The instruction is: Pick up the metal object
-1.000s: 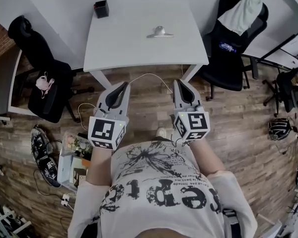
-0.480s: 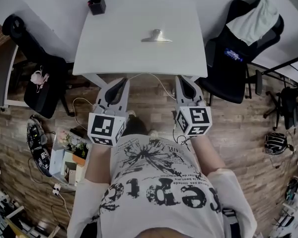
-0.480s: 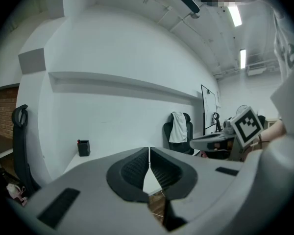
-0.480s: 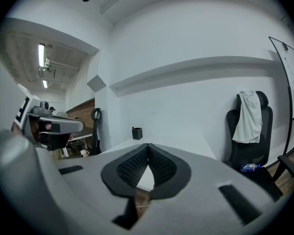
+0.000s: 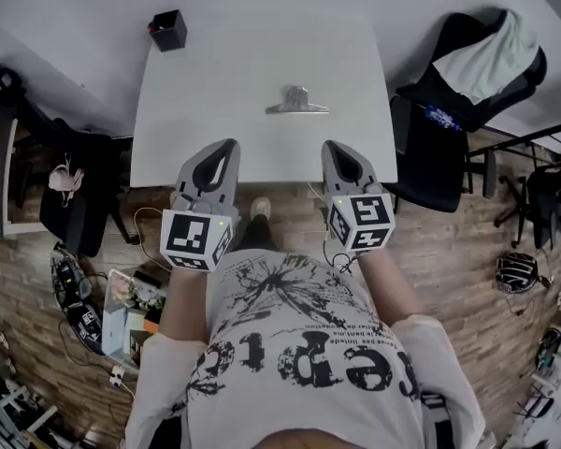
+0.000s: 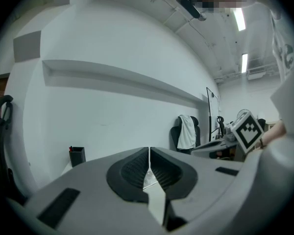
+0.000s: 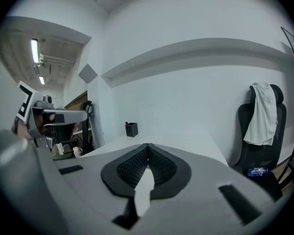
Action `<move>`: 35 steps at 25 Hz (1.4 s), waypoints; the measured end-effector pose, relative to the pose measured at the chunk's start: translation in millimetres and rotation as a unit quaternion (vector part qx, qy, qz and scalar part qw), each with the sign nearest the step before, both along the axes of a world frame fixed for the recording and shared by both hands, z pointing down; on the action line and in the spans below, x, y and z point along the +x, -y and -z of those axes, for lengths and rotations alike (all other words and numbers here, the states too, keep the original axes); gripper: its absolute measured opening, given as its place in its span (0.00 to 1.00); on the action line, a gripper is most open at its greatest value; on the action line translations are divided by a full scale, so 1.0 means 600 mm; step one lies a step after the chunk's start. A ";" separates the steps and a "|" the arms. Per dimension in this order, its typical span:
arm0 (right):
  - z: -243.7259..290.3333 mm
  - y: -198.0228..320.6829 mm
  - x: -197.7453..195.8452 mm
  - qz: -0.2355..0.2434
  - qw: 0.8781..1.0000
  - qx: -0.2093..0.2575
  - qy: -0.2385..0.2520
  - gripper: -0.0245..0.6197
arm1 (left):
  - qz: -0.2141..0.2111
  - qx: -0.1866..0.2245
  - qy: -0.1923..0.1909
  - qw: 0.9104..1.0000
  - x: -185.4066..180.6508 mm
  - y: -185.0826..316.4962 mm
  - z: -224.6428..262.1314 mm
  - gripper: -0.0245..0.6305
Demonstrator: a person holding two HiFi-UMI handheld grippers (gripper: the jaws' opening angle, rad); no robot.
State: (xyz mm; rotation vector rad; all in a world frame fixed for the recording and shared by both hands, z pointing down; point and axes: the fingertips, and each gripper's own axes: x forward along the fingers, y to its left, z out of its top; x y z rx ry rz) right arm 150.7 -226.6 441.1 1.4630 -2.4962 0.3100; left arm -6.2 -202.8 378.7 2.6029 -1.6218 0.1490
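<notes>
Head view shows the metal object (image 5: 297, 102) lying near the middle of the white table (image 5: 196, 73). It sits ahead of both tools and apart from each. The left gripper (image 5: 226, 147) and right gripper (image 5: 335, 148) hover over the table's near edge. Each has its jaws pressed together with nothing between them. A black pen holder (image 5: 168, 30) stands at the far left corner.

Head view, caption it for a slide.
Left gripper and right gripper, shut, at the table edge; metal clip untouched.
</notes>
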 end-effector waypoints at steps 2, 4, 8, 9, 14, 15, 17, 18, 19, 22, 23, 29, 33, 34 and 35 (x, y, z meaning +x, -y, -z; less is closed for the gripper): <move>-0.012 0.048 -0.012 -0.005 1.000 -0.015 -0.008 0.03 | -0.007 0.002 -0.006 1.000 -0.013 0.051 0.001 0.05; -0.027 0.093 -0.023 -0.012 0.999 -0.030 -0.019 0.03 | -0.014 0.002 -0.013 1.000 -0.025 0.097 -0.004 0.05; -0.056 0.171 -0.044 -0.023 0.998 -0.049 -0.038 0.03 | -0.024 0.004 -0.014 1.000 -0.048 0.175 -0.018 0.05; -0.065 0.185 -0.048 -0.025 0.997 -0.055 -0.043 0.03 | -0.026 0.004 -0.012 1.000 -0.052 0.188 -0.022 0.05; -0.136 0.244 -0.067 -0.026 0.992 -0.104 -0.070 0.13 | -0.032 -0.004 -0.009 0.999 -0.076 0.250 -0.051 0.05; -0.154 0.254 -0.069 -0.027 0.990 -0.118 -0.075 0.18 | -0.032 -0.008 -0.008 0.999 -0.081 0.262 -0.058 0.05; -0.188 0.271 -0.069 -0.033 0.986 -0.140 -0.086 0.22 | -0.034 -0.017 -0.004 0.999 -0.088 0.281 -0.074 0.05; -0.204 0.278 -0.069 -0.037 0.984 -0.150 -0.092 0.25 | -0.034 -0.022 -0.002 0.999 -0.092 0.288 -0.083 0.05; -0.220 0.284 -0.068 -0.040 0.981 -0.160 -0.098 0.28 | -0.035 -0.027 -0.002 0.999 -0.096 0.296 -0.092 0.05; -0.266 0.303 -0.066 -0.048 0.974 -0.193 -0.110 0.37 | -0.037 -0.041 -0.002 0.998 -0.106 0.318 -0.115 0.05; -0.280 0.309 -0.065 -0.052 0.971 -0.204 -0.111 0.39 | -0.037 -0.045 -0.002 0.998 -0.109 0.325 -0.123 0.05; -0.356 0.331 -0.053 -0.098 0.948 -0.292 -0.078 0.49 | -0.020 -0.053 0.009 0.998 -0.126 0.360 -0.166 0.05; -0.383 0.342 -0.048 -0.106 0.937 -0.323 -0.083 0.50 | -0.021 -0.062 0.006 0.998 -0.129 0.375 -0.184 0.05; -0.388 0.344 -0.049 -0.103 0.935 -0.330 -0.083 0.51 | -0.020 -0.064 0.006 0.998 -0.131 0.379 -0.188 0.05; -0.393 0.347 -0.052 -0.101 0.933 -0.335 -0.082 0.52 | -0.019 -0.067 0.006 0.998 -0.133 0.382 -0.192 0.05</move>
